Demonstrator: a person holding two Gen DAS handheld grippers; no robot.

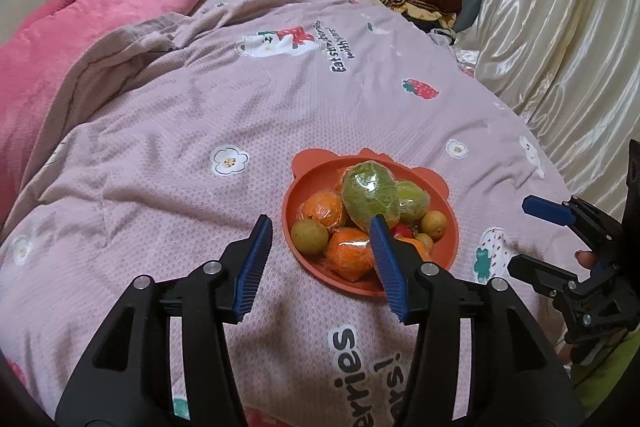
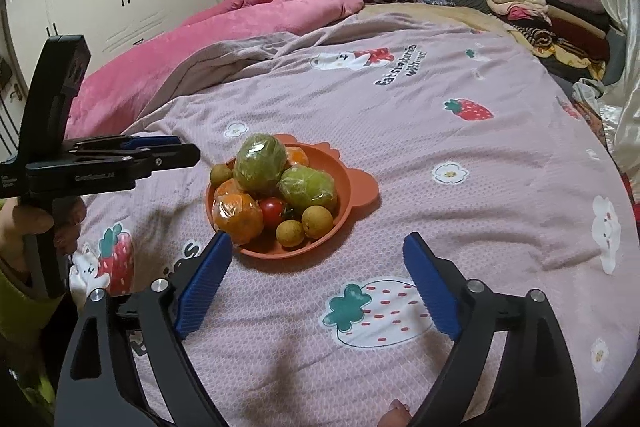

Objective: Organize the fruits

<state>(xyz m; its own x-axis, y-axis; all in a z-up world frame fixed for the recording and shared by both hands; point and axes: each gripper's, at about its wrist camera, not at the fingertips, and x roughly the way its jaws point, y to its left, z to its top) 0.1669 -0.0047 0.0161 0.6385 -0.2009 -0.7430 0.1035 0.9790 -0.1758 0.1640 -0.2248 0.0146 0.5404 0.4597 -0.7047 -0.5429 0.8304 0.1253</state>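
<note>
Hidden: in the left wrist view the left tool's (image 1: 322,263) right finger (image 1: 386,259) covers part of the orange bowl (image 1: 288,219), so we lose the tomato and part of the near orange behind it.
Cut off: the right tool (image 1: 556,239) enters the left view only at 3 o'clock, seen edge-on; we see the left tool (image 2: 132,157) side-on at 9 o'clock in the right wrist view, with its holder's hand (image 2: 36,223) partly out of frame.
Hard to make out: plastic wrap glares on the bigger fruits, so we cannot name the green ones for certain.
Bowl: orange, with small ear-like tabs on its rim, resting on the bed's pink printed blanket (image 2: 400,131), at 12 o'clock just beyond both tools.
Fruit: two wrapped green fruits (image 2: 260,167) piled on top, wrapped oranges (image 2: 236,213) beside them, a red tomato (image 2: 272,211) at the middle, small brown-green round fruits (image 2: 316,221) along the rim.
Left tool: fingers spread, nothing between them, its right finger over the bowl's near edge.
Right tool (image 2: 318,287): fingers spread wide, nothing between them, short of the bowl.
Far end: folded clothes (image 2: 540,11) at 1 o'clock, pink duvet (image 2: 240,23) at 11 o'clock.
</note>
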